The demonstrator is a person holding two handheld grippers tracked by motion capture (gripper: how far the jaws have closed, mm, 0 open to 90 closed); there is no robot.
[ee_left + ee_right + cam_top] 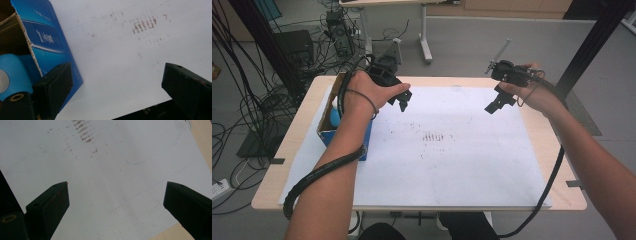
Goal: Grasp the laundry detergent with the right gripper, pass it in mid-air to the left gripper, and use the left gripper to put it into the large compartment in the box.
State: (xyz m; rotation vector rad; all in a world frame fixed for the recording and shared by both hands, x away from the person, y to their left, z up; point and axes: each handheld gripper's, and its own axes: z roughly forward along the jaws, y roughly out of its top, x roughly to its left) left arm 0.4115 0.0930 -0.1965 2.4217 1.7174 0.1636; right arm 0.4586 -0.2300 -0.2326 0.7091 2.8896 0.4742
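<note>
i see my left gripper point(403, 101) up over the white sheet point(437, 165) on the worktop point(562, 150), jaws wide apart, holding nothing. the blue box point(47, 37) sits just beside it. my right gripper point(495, 103) hangs over the sheet too, jaws wide apart, touching nothing.

Right claw point(116, 202) gapes wide above stained white sheet point(105, 170).
</note>
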